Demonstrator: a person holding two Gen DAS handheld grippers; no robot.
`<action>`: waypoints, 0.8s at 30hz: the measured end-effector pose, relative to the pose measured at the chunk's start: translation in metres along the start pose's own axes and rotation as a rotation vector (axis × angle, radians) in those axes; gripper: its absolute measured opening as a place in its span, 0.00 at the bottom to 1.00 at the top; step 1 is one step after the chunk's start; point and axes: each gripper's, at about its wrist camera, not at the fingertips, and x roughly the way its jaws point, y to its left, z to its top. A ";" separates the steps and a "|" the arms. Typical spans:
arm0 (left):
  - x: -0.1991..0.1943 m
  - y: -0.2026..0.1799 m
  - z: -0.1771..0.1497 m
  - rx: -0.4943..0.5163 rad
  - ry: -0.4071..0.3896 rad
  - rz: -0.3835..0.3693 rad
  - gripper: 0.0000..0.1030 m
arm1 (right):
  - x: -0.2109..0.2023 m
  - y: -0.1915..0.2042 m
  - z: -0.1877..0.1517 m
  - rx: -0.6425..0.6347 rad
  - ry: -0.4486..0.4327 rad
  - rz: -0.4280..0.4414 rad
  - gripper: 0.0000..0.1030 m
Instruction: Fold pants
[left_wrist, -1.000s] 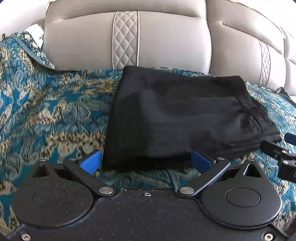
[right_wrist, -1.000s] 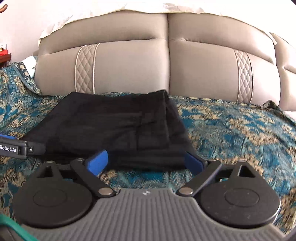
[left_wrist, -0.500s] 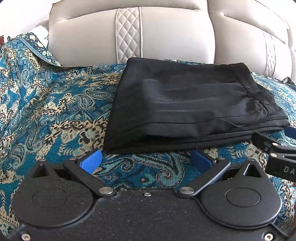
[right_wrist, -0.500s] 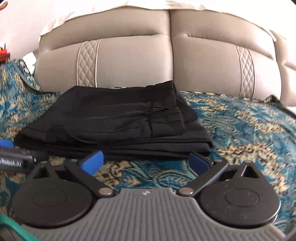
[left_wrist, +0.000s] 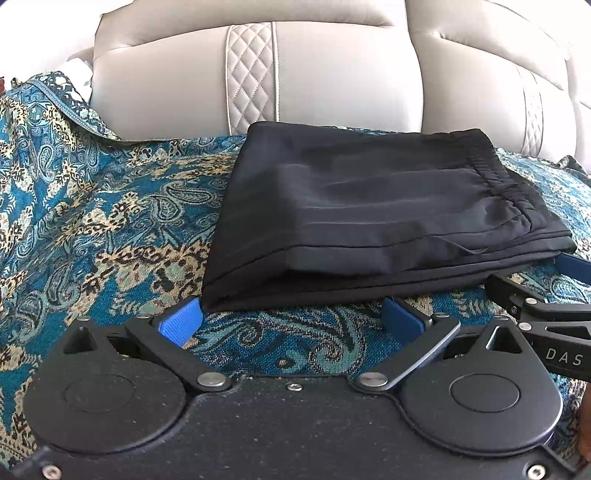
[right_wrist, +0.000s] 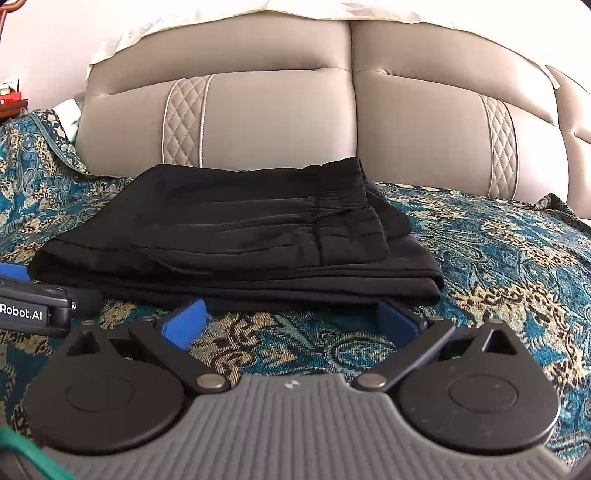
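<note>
The black pants (left_wrist: 373, 218) lie on the bed's teal paisley bedspread (left_wrist: 103, 221) as a compact rectangular stack, several layers showing along the near edge and the gathered elastic waistband (left_wrist: 495, 177) on top toward the right end, with the padded beige headboard (right_wrist: 295, 122) just behind. The left gripper (left_wrist: 291, 317) hovers just short of the stack's near left corner, its blue-padded fingers (left_wrist: 179, 321) spread wide apart and holding nothing; patterned bedspread shows plainly between them. The right gripper (right_wrist: 291, 319) sits likewise before the near right part of the stack, its fingers also apart and empty, one blue pad (right_wrist: 184, 321) close under the bottom fold but, as far as can be told, not pinching cloth. Each gripper appears at the edge of the other's view, so the two flank the bundle side by side. Judging from the tidy layered edges and the empty grippers, the folding looks essentially done: the fabric lies flat under its own weight, squared against the headboard side, and neither gripper needs to hold it. Any remaining work would be light straightening.
</note>
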 end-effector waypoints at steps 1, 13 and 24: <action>0.000 0.000 0.000 0.001 0.001 -0.001 1.00 | 0.000 0.000 0.000 -0.002 0.000 -0.001 1.00; 0.002 0.001 0.001 0.000 0.017 -0.005 1.00 | -0.001 0.000 0.000 -0.002 -0.001 -0.001 1.00; 0.003 0.001 0.003 0.005 0.020 -0.009 1.00 | 0.000 0.001 -0.001 -0.002 -0.002 -0.003 1.00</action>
